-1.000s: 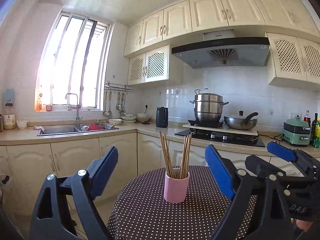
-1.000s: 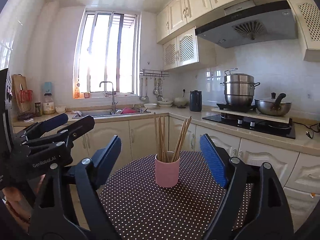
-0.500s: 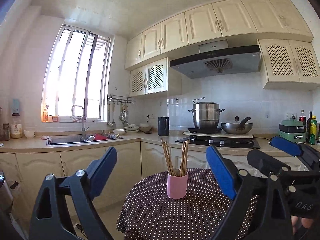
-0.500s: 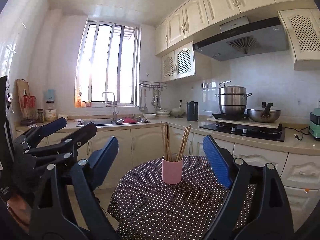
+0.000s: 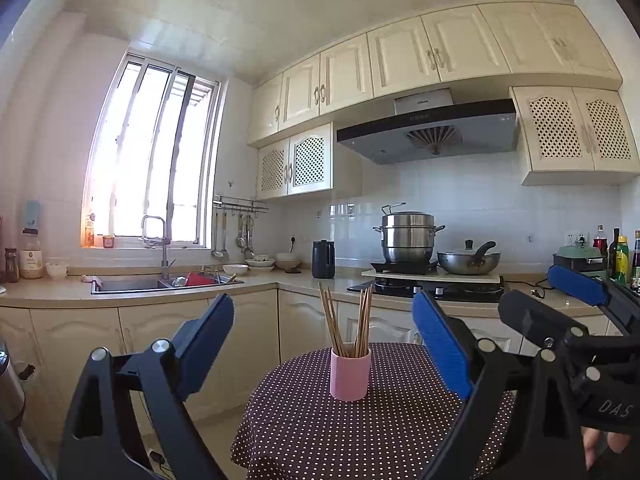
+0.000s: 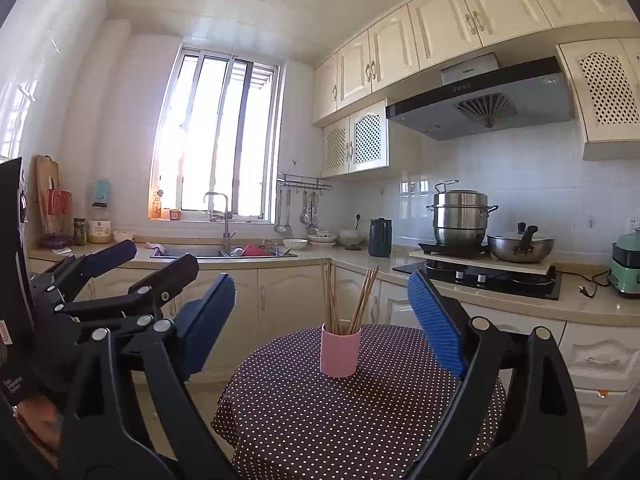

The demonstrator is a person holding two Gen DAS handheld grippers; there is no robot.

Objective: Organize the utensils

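Both grippers have drawn back from the table, jaws spread wide and empty: left gripper (image 5: 323,344), right gripper (image 6: 320,320). Chopsticks (image 6: 347,300) stand in the pink cup (image 6: 340,354) at frame centre, so the tidying looks finished.

We see bright barred window (image 5: 152,152) upper left, cream wooden wall cabinets (image 5: 400,60) across top, grey range hood (image 5: 432,136) centre right, white tiled wall (image 5: 460,192), beige countertop (image 5: 52,292) lower left.
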